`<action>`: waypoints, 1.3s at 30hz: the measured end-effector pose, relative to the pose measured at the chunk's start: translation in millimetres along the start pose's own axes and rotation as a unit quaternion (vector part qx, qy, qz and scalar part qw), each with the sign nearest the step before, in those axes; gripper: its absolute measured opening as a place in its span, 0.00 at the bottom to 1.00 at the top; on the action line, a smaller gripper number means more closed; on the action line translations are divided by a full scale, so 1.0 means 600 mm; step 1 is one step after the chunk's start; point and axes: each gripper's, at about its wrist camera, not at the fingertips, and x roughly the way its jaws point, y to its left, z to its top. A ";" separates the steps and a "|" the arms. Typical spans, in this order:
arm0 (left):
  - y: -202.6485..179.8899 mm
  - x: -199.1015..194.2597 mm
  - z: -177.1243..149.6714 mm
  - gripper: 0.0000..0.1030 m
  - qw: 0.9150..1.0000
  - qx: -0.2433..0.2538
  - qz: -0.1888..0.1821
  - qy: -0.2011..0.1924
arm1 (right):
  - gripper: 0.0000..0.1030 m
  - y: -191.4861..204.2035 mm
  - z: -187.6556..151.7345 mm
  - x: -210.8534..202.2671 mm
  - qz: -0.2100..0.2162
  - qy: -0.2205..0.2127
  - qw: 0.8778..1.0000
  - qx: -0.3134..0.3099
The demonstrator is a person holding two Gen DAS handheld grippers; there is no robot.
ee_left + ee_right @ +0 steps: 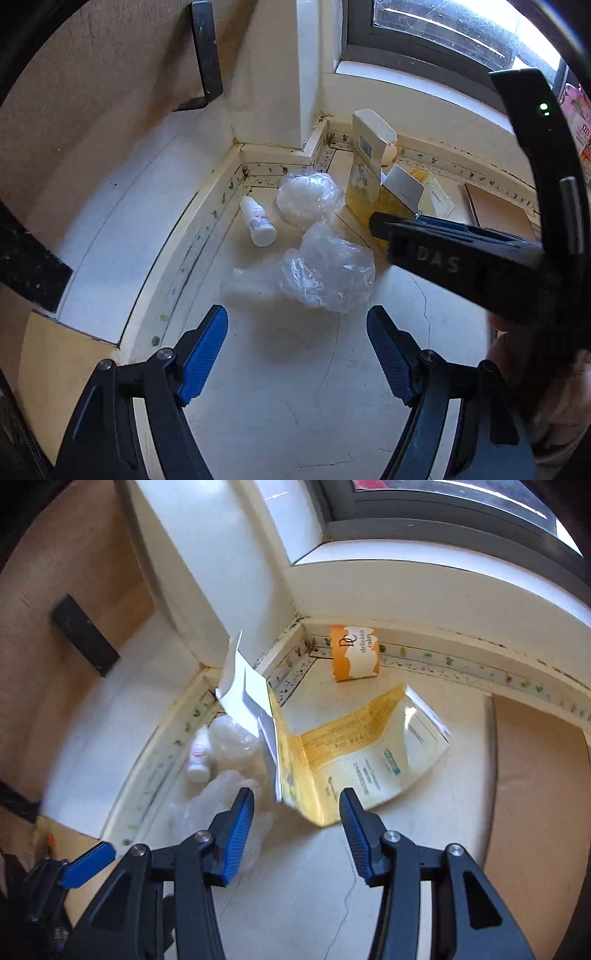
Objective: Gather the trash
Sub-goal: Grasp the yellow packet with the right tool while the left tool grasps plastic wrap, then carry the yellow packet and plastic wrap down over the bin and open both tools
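Note:
My left gripper [297, 314] hangs open over the white floor, just short of a crumpled clear plastic bag [328, 273]. Beyond that lie a second plastic wad [306, 199] and a small white bottle [258, 221] on its side. An opened yellow carton [369, 177] stands in the corner. My right gripper [296, 797] is open too, and the carton's [332, 760] lower corner reaches in between its tips without the pads touching it. An orange-and-white paper cup [354, 653] lies against the skirting behind. The bottle [199, 757] and plastic [229, 738] lie to the left.
White walls and a pillar [273, 74] close the corner, with a window [443, 33] above. A brown board [535, 775] lies flat on the right. Black brackets [207, 51] stick out of the tan wall at left. The floor is cracked near the grippers.

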 end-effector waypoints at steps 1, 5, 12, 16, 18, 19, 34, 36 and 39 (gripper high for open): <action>0.002 0.004 0.002 0.74 1.000 -0.002 -0.008 0.002 | 0.43 0.002 0.002 0.006 0.000 -0.003 1.000 -0.004; 0.009 0.012 0.012 0.74 0.999 -0.021 -0.037 0.003 | 0.07 -0.006 0.005 0.026 0.012 -0.002 1.000 -0.004; 0.011 0.049 0.035 0.74 0.998 -0.051 -0.044 0.018 | 0.05 -0.056 -0.007 -0.025 0.055 -0.048 0.996 0.049; 0.007 0.081 0.049 0.74 0.996 -0.069 -0.039 0.032 | 0.04 -0.081 -0.021 -0.061 0.078 -0.067 0.992 0.067; 0.003 0.097 0.054 0.74 0.996 -0.076 -0.037 0.037 | 0.04 -0.094 -0.025 -0.077 0.089 -0.073 0.991 0.072; 0.001 0.107 0.056 0.74 0.996 -0.077 -0.035 0.039 | 0.04 -0.100 -0.030 -0.083 0.094 -0.076 0.990 0.075; -0.031 0.036 0.016 0.12 0.997 -0.056 -0.049 0.000 | 0.03 -0.118 -0.087 -0.178 0.162 -0.094 0.977 0.107; -0.034 -0.001 -0.003 0.12 0.997 -0.050 -0.057 -0.008 | 0.03 -0.109 -0.099 -0.200 0.169 -0.102 0.975 0.105; -0.033 -0.062 -0.033 0.12 0.997 -0.039 -0.070 -0.020 | 0.03 -0.093 -0.120 -0.236 0.183 -0.108 0.971 0.109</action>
